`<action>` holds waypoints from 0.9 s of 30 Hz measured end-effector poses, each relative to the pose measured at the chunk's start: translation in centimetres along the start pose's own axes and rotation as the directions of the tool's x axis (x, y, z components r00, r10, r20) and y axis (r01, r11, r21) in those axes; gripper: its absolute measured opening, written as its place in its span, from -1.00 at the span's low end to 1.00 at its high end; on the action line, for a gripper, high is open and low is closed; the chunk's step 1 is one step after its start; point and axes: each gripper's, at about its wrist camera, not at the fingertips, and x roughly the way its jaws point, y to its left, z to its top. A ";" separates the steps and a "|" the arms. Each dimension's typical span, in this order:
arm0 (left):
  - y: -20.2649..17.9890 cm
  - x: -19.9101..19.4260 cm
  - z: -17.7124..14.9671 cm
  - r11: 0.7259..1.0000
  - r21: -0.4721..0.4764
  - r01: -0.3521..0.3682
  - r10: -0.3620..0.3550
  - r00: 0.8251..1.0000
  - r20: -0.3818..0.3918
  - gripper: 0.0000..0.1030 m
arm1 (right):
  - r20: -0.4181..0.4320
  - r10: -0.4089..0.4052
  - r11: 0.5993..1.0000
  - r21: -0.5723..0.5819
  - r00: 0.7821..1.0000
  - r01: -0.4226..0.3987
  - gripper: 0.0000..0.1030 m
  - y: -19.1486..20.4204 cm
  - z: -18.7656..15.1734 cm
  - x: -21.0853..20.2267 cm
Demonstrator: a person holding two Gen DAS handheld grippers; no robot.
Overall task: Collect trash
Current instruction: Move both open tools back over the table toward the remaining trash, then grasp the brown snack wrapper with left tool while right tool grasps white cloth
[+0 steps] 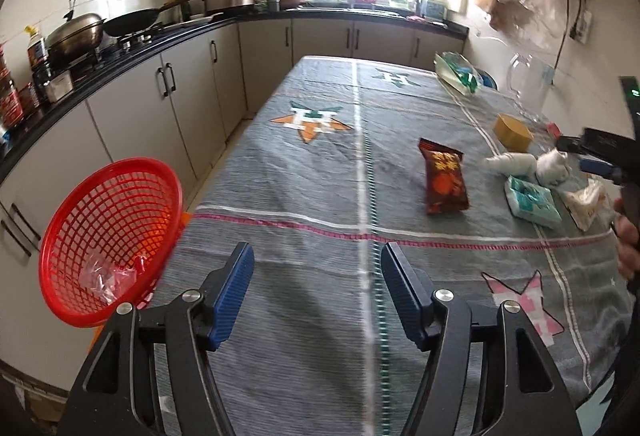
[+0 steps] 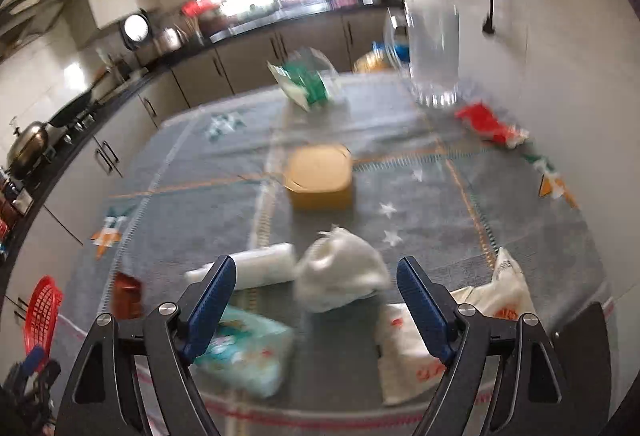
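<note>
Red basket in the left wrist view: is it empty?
No, the red basket already holds a crumpled piece of clear plastic at its bottom.

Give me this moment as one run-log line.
left gripper: open, empty | right gripper: open, over crumpled tissue | red basket: holds clear plastic wrap | snack packet: on table

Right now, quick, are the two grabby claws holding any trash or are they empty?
Left gripper: open, nothing between its fingers, beside the red basket.
Right gripper: open, empty, with a crumpled white wad on the table just ahead.
</note>
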 end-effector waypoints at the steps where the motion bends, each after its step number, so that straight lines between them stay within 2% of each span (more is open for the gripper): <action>1: -0.4 0.0 0.0 1.000 0.010 0.002 -0.002 1.000 -0.003 0.26 | -0.009 0.004 1.000 0.019 1.000 -0.004 0.68 -0.5 0.2 0.7; 6: -2.3 0.5 0.7 0.999 0.037 0.032 -0.031 0.999 -0.029 0.29 | -0.076 -0.009 1.000 0.027 0.997 0.011 0.65 -1.0 -0.5 3.5; 8: -3.0 0.8 1.1 0.998 0.036 0.055 -0.053 0.998 -0.042 0.31 | -0.051 -0.047 0.999 -0.008 0.998 0.047 0.35 -0.9 -0.8 3.6; 9: -3.5 1.1 1.3 0.997 0.034 0.065 -0.064 0.997 -0.048 0.32 | -0.047 -0.033 0.999 -0.010 0.998 0.033 0.26 -1.0 -0.9 3.5; 10: -4.0 1.4 1.7 0.997 0.031 0.071 -0.069 0.996 -0.055 0.34 | -0.045 0.000 1.000 -0.001 0.999 0.000 0.05 -1.1 -1.0 3.3; 13: -5.0 2.5 2.6 0.996 0.011 0.083 -0.082 0.994 -0.073 0.41 | -0.026 0.017 1.000 -0.002 1.000 -0.017 -0.14 -1.3 -1.3 3.1; 16: -6.0 4.0 3.5 0.996 -0.015 0.093 -0.094 0.991 -0.093 0.43 | 0.024 0.090 0.996 0.014 0.996 -0.090 -0.15 -1.5 -1.5 1.8; 21: -8.0 6.8 4.8 0.998 -0.003 0.068 -0.068 0.990 -0.121 0.43 | 0.106 0.135 0.991 -0.029 0.985 -0.132 -0.15 -0.2 -1.6 0.1; 27: -10.0 9.6 6.0 0.998 0.026 0.061 -0.056 0.989 -0.136 0.43 | 0.134 0.176 0.980 -0.121 0.975 -0.160 -0.15 2.2 -2.2 -0.7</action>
